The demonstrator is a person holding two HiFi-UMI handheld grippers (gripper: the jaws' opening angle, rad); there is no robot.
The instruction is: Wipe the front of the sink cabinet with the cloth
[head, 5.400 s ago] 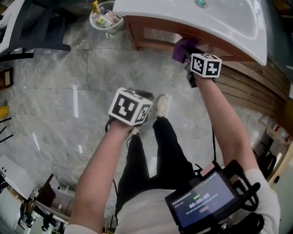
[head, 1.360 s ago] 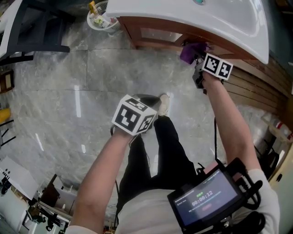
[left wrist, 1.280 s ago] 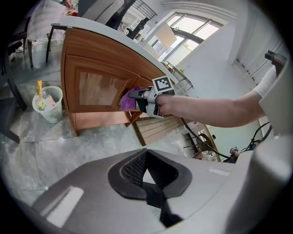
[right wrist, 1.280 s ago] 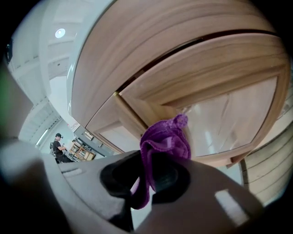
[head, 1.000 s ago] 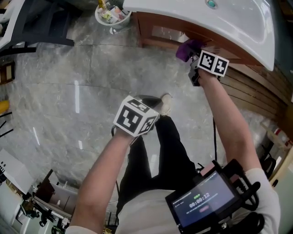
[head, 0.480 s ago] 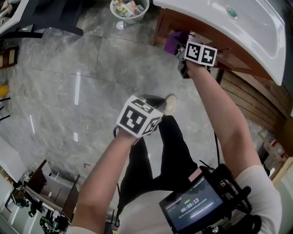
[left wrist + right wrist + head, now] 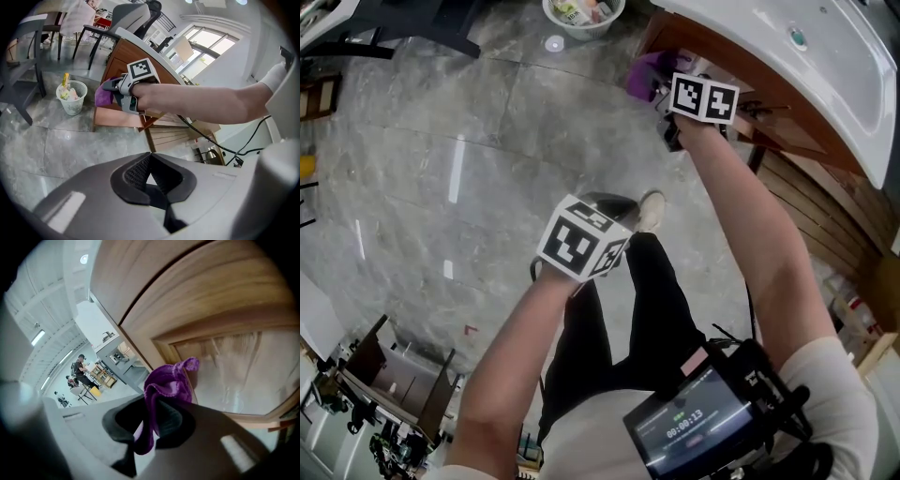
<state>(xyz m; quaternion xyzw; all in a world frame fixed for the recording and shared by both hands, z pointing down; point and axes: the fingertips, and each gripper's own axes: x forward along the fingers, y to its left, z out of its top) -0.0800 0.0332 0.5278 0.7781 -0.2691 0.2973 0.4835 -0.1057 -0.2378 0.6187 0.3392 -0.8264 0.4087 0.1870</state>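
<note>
The purple cloth [image 7: 643, 73] is bunched against the brown wooden front of the sink cabinet [image 7: 748, 94], under the white basin [image 7: 787, 52]. My right gripper [image 7: 662, 86] is shut on it, near the cabinet's left corner. In the right gripper view the cloth [image 7: 165, 386] hangs between the jaws of that gripper [image 7: 150, 422], touching a glazed door panel of the cabinet [image 7: 220, 310]. My left gripper [image 7: 581, 240] hangs over the floor, apart from the cabinet. Its own view shows the gripper [image 7: 151, 174] shut with nothing in it, the cloth [image 7: 103, 92] far ahead.
A white waste basket [image 7: 582, 11] with rubbish stands on the grey marble floor left of the cabinet. The person's legs and a white shoe [image 7: 651, 212] are below the grippers. Wooden slats [image 7: 811, 202] run at the right. A dark chair [image 7: 26, 56] stands at the left.
My right gripper has carried the cloth leftward along the cabinet front, towards its left corner. The left gripper has stayed over the floor.
</note>
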